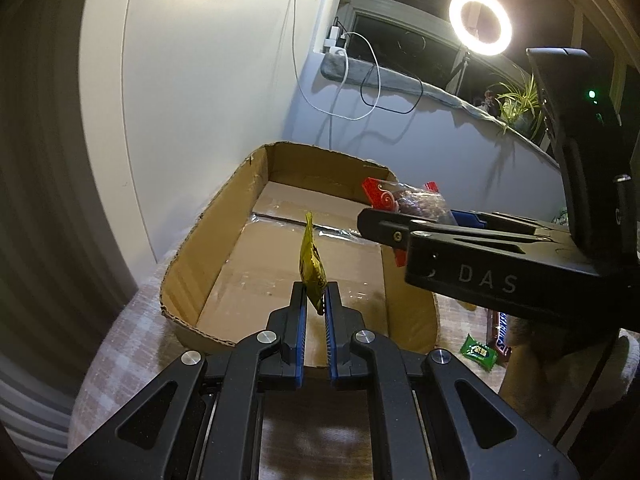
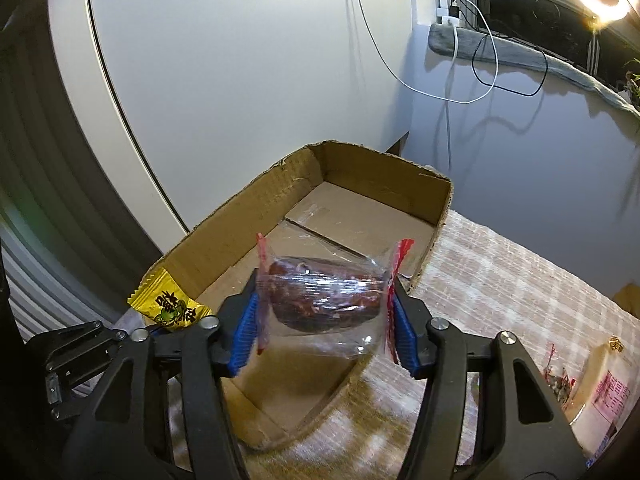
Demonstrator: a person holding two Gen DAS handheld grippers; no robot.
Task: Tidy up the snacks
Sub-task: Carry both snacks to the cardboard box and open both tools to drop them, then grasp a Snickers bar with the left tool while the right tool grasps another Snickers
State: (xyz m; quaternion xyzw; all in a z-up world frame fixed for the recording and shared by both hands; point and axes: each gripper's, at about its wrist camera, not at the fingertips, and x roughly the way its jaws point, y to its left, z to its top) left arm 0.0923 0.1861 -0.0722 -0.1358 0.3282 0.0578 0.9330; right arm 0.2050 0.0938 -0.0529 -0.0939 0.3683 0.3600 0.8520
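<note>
Over the near left corner of the shallow cardboard box [image 1: 224,240], the left gripper [image 1: 316,300] has its jaws clamped on a yellow candy packet [image 1: 312,268], which stands on edge between the blue pads and rises above the fingertips; the right wrist view shows the same packet [image 2: 170,306] face-on with green and black printing, just outside the box's left wall. Inside, the box [image 2: 224,220] shows a bare cardboard floor with clear tape along its seams; nothing lies in the part visible. To the right, the right gripper [image 2: 324,312] carries a clear-wrapped dark red snack [image 2: 324,296] with red crimped ends, held above the near part of the box; each red end lies against a blue pad, the jaws standing partly apart around the wrapper's length. From the left wrist view, that gripper [image 1: 384,224] reaches in from the right with the snack [image 1: 416,200] at its tip, over the box's right wall. Further right, on the checked tablecloth [image 1: 120,344], a green candy [image 1: 478,354] and a brown chocolate bar [image 1: 502,332] lie just beside the box. At far right in the right wrist view, more packets [image 2: 600,384] rest on the cloth, details blurred.
</note>
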